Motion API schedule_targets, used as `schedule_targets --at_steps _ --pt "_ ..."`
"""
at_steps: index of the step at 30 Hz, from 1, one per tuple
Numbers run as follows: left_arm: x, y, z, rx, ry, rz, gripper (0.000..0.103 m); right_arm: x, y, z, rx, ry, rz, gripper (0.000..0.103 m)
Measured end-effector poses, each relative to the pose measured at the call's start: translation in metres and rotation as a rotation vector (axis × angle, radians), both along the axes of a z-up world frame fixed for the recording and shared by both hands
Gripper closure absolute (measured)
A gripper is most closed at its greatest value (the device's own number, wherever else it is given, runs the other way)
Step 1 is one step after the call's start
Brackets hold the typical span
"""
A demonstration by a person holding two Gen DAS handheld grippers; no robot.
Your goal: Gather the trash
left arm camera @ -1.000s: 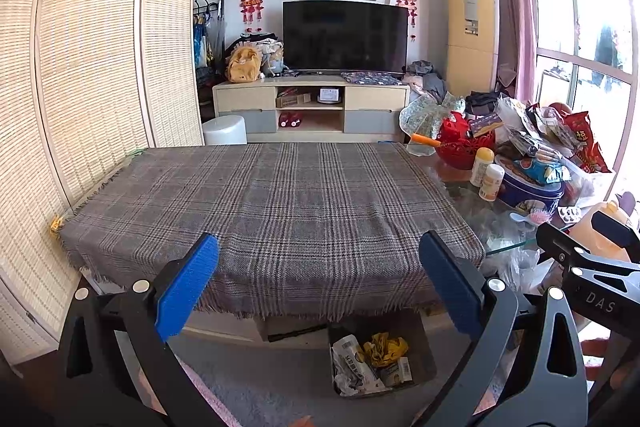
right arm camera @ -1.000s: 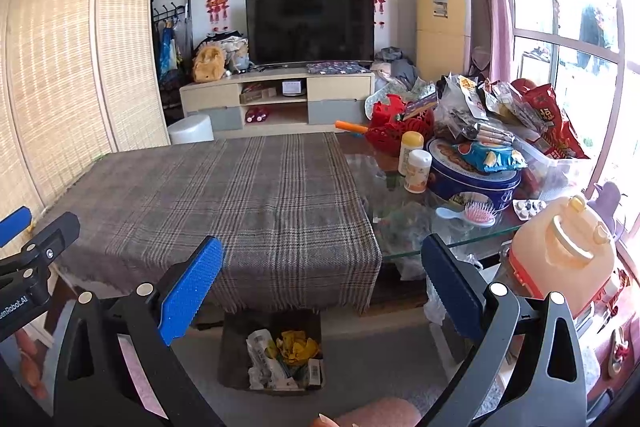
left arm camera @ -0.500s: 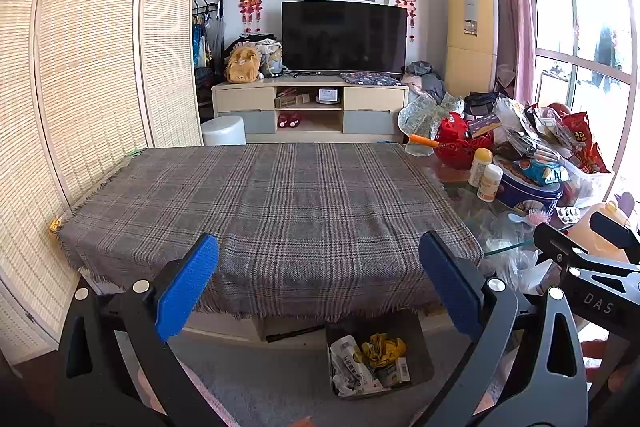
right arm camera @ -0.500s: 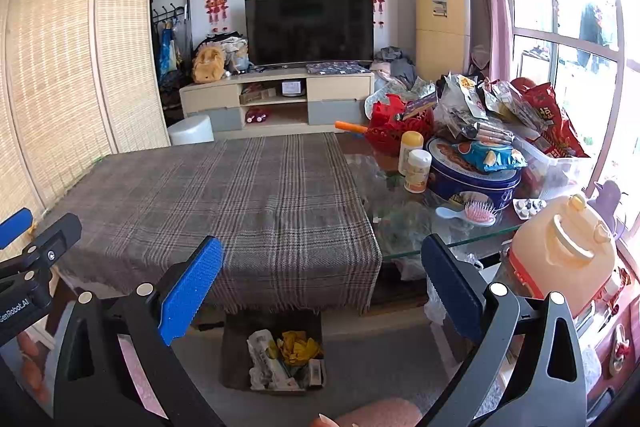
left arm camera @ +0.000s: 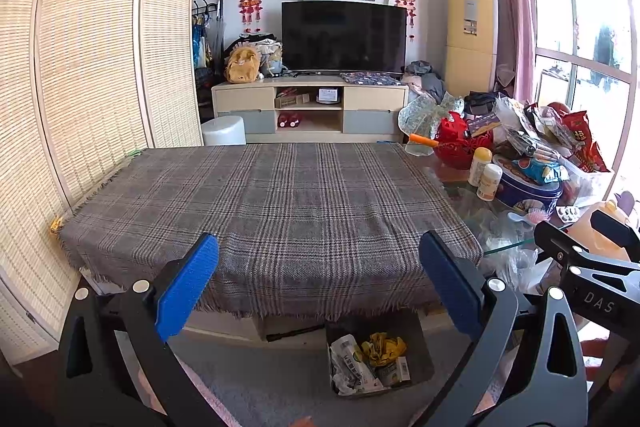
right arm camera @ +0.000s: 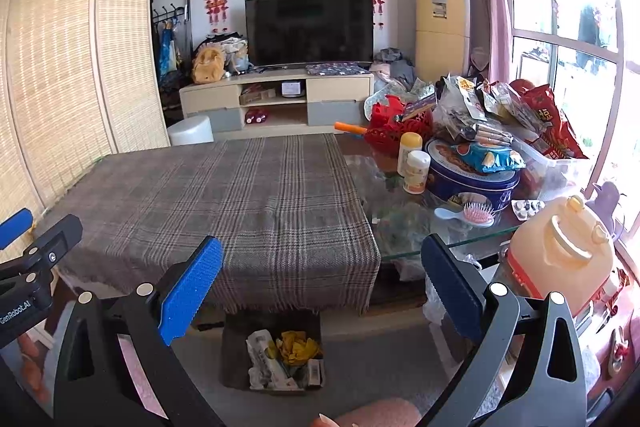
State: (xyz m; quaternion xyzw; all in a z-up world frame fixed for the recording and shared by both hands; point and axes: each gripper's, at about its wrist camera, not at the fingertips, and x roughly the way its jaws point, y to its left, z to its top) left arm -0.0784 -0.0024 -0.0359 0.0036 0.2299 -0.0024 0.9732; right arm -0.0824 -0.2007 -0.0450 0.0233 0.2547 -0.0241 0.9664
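Both claws hang wide and empty, left gripper [left arm camera: 320,283] and right gripper [right arm camera: 322,285], above the floor box [right arm camera: 236,355] holding the trash [right arm camera: 280,359], beneath the plaid-covered table [right arm camera: 224,203].

A grey-brown plaid cloth [left arm camera: 272,211] covers the worktop. Blue pads [left arm camera: 188,283] line the black tongs. Yellow crumpled wrapper [left arm camera: 382,347] in the dark box [left arm camera: 420,355]; a blue tin [right arm camera: 472,183] and pink hairbrush [right arm camera: 478,215].

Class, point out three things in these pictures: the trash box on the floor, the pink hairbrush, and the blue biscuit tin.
trash box [right arm camera: 234,359], right wrist view, on its bare left wall.
pink hairbrush [right arm camera: 478,215], right wrist view, on the bristle head.
blue biscuit tin [left arm camera: 524,189], left wrist view, on its front side wall.
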Motion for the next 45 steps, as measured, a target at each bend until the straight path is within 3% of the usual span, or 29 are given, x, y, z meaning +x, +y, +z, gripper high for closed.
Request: schedule_targets --at_steps 30,35,45 --pt "0.0031 -0.0002 -0.0018 -0.018 0.023 0.015 0.008 -0.0035 0.0003 0.0041 0.0 -0.006 -0.007 0.003" --pt "0.0066 -0.0027 -0.0045 -0.029 0.056 -0.024 0.008 -0.0016 0.0015 0.0028 0.006 0.001 0.001 0.003" --pt "0.0026 0.0045 -0.0033 -0.063 0.036 -0.042 0.008 0.0026 0.0011 0.0014 0.006 0.005 -0.003 0.003"
